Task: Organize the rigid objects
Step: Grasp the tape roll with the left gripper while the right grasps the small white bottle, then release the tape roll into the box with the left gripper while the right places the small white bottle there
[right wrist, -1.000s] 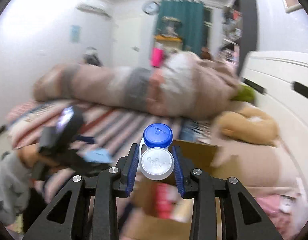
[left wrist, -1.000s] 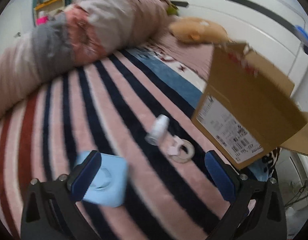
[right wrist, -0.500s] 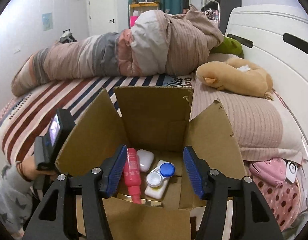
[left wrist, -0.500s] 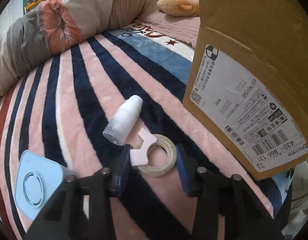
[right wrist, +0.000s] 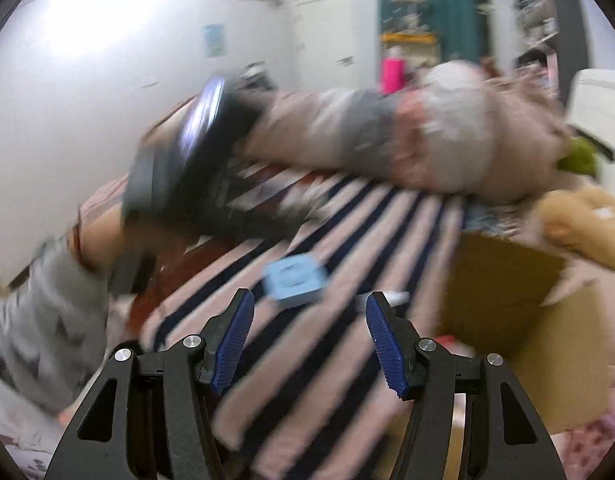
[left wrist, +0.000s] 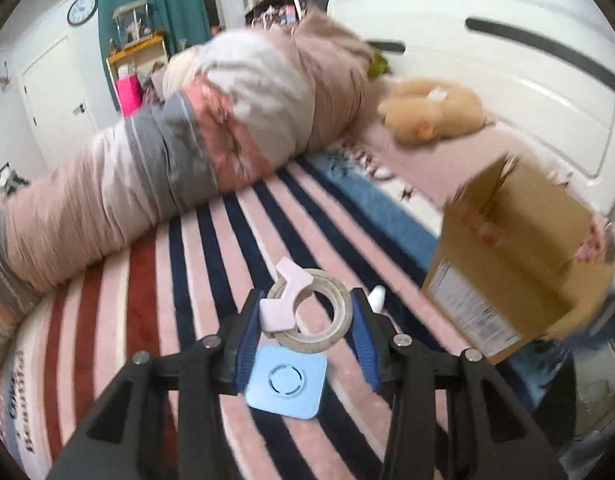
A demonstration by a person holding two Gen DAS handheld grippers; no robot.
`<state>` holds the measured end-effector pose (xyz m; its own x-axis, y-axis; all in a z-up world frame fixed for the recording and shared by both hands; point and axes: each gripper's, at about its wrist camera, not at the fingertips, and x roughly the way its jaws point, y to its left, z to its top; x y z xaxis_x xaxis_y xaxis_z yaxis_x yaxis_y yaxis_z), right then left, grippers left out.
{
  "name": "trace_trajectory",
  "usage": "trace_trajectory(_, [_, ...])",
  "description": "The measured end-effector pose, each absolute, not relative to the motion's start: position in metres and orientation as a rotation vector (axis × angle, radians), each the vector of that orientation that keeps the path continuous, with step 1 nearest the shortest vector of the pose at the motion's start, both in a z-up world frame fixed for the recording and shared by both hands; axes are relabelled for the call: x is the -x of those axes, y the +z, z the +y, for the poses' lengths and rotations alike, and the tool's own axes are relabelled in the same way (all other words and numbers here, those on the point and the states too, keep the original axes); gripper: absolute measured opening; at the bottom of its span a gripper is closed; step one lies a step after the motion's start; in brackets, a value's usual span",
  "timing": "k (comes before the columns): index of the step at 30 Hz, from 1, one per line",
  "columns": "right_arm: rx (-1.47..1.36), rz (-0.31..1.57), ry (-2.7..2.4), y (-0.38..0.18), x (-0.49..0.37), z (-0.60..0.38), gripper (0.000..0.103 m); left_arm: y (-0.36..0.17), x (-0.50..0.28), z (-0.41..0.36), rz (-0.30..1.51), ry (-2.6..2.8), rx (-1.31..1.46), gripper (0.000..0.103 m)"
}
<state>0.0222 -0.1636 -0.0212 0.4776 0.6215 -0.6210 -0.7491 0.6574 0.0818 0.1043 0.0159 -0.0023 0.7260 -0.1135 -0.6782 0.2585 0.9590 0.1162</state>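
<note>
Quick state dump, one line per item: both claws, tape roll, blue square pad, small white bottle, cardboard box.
left claw: shut on tape roll, lifted off the bed
tape roll: held between the fingers, pink tab up
right claw: open, holds nothing
blue square pad: flat on the striped blanket, untouched
small white bottle: on the blanket, mostly hidden behind the right finger
cardboard box: on the bed, flaps open

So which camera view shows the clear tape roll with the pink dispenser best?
The left wrist view: the clear tape roll with its pink dispenser sits sharp between the left gripper jaws. The blurred right wrist view does not show it.
</note>
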Motion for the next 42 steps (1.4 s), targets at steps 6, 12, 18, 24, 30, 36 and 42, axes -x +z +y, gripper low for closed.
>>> trace_trajectory(6, [0.101,0.861,0.861,-0.100,-0.039,-0.114,0.056,0.054,-0.093,-0.016,0.694,-0.345,-0.216,0.040])
trace_trajectory(12, [0.171,0.852,0.515,-0.160,-0.114,-0.106,0.067,0.064,-0.098,-0.088,0.746,-0.540,-0.238,0.040])
trace_trajectory(18, [0.285,0.875,0.414,-0.188,-0.172,-0.088,0.072,0.046,-0.121,-0.155,0.831,-0.659,-0.296,0.040])
trace_trajectory(24, [0.283,0.875,0.397,-0.191,-0.194,-0.086,0.067,0.025,-0.128,-0.186,0.899,-0.718,-0.341,0.040])
trace_trajectory(30, [0.296,0.859,0.398,-0.189,-0.193,-0.087,0.048,0.037,-0.122,-0.173,0.842,-0.710,-0.314,0.083])
trace_trajectory(36, [0.288,0.837,0.454,-0.182,-0.182,-0.087,0.048,0.053,-0.113,-0.120,0.784,-0.618,-0.236,0.083])
trace_trajectory(42, [0.301,0.800,0.570,-0.161,-0.145,-0.087,0.048,0.042,-0.094,-0.031,0.744,-0.398,-0.195,0.084])
